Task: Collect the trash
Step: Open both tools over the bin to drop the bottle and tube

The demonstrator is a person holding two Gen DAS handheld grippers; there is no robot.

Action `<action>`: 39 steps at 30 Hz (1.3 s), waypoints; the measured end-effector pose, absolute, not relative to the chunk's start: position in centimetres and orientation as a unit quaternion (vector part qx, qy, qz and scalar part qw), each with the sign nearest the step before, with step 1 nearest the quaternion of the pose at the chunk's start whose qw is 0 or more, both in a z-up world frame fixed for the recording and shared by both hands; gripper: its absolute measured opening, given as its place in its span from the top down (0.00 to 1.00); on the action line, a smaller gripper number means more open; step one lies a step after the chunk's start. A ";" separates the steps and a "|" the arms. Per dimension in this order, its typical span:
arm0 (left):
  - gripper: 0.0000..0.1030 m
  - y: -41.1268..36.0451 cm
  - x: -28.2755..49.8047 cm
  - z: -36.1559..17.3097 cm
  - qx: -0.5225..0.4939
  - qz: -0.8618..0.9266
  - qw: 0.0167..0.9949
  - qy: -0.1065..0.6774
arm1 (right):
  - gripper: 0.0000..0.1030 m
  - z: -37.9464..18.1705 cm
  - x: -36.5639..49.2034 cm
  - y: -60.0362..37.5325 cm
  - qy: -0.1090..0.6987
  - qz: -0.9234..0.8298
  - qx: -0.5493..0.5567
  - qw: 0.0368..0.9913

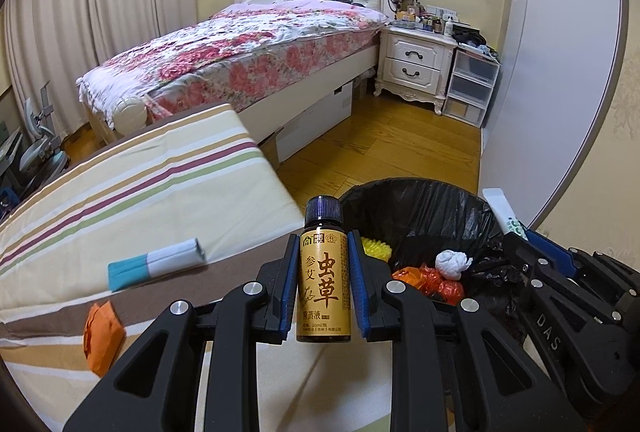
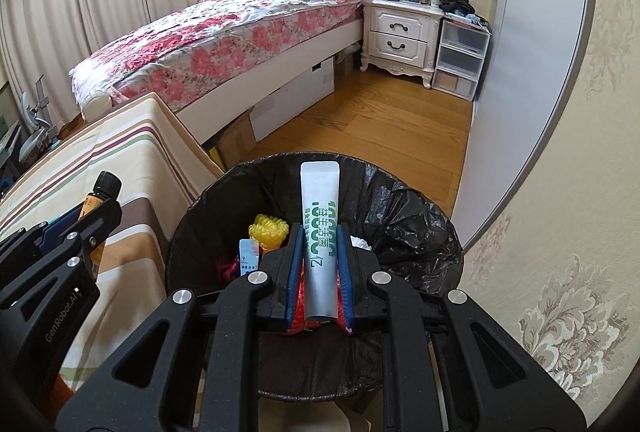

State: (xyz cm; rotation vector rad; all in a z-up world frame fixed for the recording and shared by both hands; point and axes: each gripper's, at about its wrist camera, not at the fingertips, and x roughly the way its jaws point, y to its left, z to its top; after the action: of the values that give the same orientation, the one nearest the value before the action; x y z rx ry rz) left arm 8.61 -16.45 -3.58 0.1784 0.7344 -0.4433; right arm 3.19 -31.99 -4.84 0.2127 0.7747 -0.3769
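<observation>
light: even, warm indoor | focus: sharp, no blur | edges: fisheye bend, dark corner vignette

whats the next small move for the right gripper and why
Probably open the right gripper to drop the sachet: its jaws are shut on the sachet directly above the black-lined bin, which already holds other trash. The left gripper, holding the bottle, sits at the rim.
</observation>
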 end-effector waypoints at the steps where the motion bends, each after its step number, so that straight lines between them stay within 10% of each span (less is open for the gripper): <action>1: 0.76 -16.7 8.8 -3.6 0.088 -0.216 0.905 0.356 | 0.84 -4.9 3.4 -32.2 0.375 -0.184 0.104 0.903; 17: 0.75 -19.1 10.8 -4.8 0.097 -0.223 0.894 0.376 | 0.83 -6.1 4.5 -33.3 0.381 -0.207 0.106 0.895; 39: 0.35 -18.4 10.8 -4.5 0.097 -0.201 0.905 0.363 | 0.65 -6.0 4.2 -33.7 0.373 -0.223 0.114 0.893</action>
State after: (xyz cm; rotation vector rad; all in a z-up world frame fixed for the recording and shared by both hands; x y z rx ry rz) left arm 10.77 -18.39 -4.46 0.1996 0.7500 -0.4157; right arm 4.15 -33.70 -5.96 0.2372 0.7742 -0.4623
